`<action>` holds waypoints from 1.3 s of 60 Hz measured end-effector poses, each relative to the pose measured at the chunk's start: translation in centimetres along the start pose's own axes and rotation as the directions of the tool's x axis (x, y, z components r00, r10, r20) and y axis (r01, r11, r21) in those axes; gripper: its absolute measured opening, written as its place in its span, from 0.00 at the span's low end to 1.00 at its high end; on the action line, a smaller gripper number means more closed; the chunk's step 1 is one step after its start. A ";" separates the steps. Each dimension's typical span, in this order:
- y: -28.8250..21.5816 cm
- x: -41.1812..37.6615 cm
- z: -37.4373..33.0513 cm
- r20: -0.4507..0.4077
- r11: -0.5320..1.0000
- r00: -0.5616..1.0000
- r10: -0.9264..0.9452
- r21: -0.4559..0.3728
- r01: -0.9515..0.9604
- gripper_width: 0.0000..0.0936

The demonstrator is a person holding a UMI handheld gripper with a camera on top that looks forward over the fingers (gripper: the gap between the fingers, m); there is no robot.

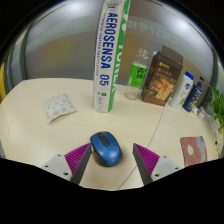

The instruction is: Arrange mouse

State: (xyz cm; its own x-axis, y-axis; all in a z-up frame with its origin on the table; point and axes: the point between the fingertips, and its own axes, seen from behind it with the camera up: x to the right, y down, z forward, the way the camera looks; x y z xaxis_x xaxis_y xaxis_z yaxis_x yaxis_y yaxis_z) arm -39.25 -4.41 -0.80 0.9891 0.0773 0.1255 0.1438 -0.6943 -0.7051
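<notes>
Starting at the left, a small crumpled white packet (57, 107) lies flat on the pale worktop (40, 135), well apart from everything else. Moving in, the left finger's magenta pad (77, 156) shows low in the view, angled inward. Right beside it sits the blue mouse (106, 148), resting on the worktop between the two fingers, its nose pointing away from the camera. The jaws are spread wide here: there is a visible gap between the mouse and each pad, so the gripper (108, 157) has hold of nothing, and the mouse lies on its own support. Just beyond the mouse, a tall white tube with green lettering (111, 55) stands upright, rising high behind it. A thin cable (150, 140) runs across the worktop from behind the right finger toward the back. Past the tube, a small clear bottle with a green label (139, 73) stands near the wall, and next to it a brown box (162, 76) leans slightly. On to the right finger's magenta pad (148, 157), mirroring the left. Further right, a white and blue bottle (188, 90) stands with others by it, and a flat reddish-brown card (193, 149) lies on the worktop near the right finger.
</notes>
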 end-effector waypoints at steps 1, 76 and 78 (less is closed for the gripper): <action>-0.2 0.2 0.3 -0.001 1.000 1.000 0.002 -0.001 -0.002 0.91; 6.2 36.9 -3.2 -0.089 0.971 0.968 0.236 -0.020 -0.239 0.39; 7.4 37.1 -2.5 -0.086 0.971 0.969 0.232 -0.035 -0.236 0.40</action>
State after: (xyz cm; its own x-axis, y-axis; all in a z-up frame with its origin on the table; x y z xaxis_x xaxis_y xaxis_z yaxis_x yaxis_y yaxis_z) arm -1.52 -8.41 0.38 0.9888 -0.1481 0.0179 -0.0950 -0.7173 -0.6903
